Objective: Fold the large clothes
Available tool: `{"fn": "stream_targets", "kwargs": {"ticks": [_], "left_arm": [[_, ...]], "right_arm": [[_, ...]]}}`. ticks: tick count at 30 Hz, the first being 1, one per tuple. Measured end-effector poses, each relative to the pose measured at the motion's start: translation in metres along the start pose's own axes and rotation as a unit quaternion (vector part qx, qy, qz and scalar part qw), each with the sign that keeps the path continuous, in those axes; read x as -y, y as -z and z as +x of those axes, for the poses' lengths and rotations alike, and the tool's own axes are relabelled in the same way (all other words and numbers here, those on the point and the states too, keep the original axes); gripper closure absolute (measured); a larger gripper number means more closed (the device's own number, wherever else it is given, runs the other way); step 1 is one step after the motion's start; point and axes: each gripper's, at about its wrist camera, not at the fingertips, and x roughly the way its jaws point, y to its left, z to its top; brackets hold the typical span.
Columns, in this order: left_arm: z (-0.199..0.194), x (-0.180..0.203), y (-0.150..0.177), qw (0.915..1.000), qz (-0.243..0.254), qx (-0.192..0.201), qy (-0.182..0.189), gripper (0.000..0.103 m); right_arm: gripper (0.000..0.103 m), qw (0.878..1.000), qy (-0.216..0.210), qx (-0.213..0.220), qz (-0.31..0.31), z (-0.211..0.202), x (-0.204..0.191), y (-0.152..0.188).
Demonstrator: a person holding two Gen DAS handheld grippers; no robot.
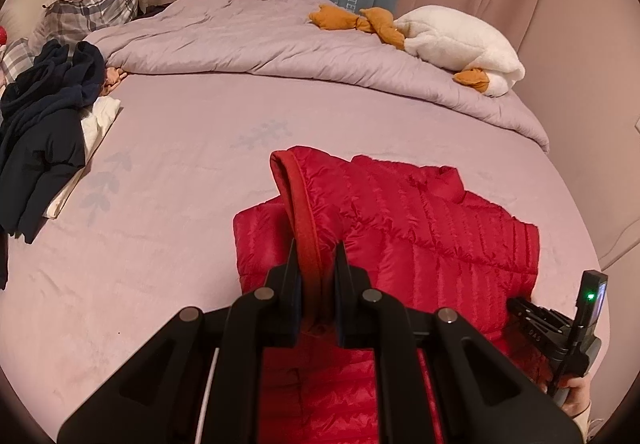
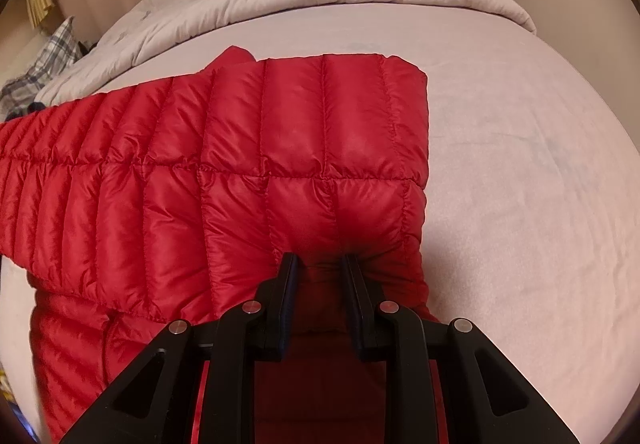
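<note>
A red quilted down jacket [image 1: 400,228] lies on the pink bed sheet [image 1: 180,164], partly folded over itself. My left gripper [image 1: 317,254] is shut on a red trimmed edge of the jacket, which rises in a loop [image 1: 288,172] beyond the fingertips. In the right wrist view the jacket [image 2: 240,164] spreads from the left to the middle, its folded corner at the right. My right gripper [image 2: 320,262] is shut on a bunched fold of the jacket near that corner. The right gripper's body [image 1: 560,328], held in a hand, shows at the left wrist view's lower right.
A lilac duvet [image 1: 280,40] is bunched along the far side of the bed, with a white and orange plush toy [image 1: 452,40] on it. Dark clothes [image 1: 44,116] and a white garment lie at the left. A plaid pillow [image 1: 96,4] and curtains stand behind.
</note>
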Motion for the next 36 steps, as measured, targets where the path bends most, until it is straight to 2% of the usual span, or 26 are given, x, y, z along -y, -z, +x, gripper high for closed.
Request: {"fn": "stream_targets", "kwargs": {"ticks": [23, 36], "left_arm": [[0.032, -0.018, 0.015, 0.9989, -0.017, -0.039, -0.020, 0.091], [0.044, -0.024, 0.020, 0.9982, -0.026, -0.051, -0.020, 0.090]], "right_arm": [[0.079, 1.000, 0.007, -0.006, 0.001, 0.003, -0.003, -0.005], [0.079, 1.000, 0.011, -0.006, -0.001, 0.004, -0.003, -0.005]]}}
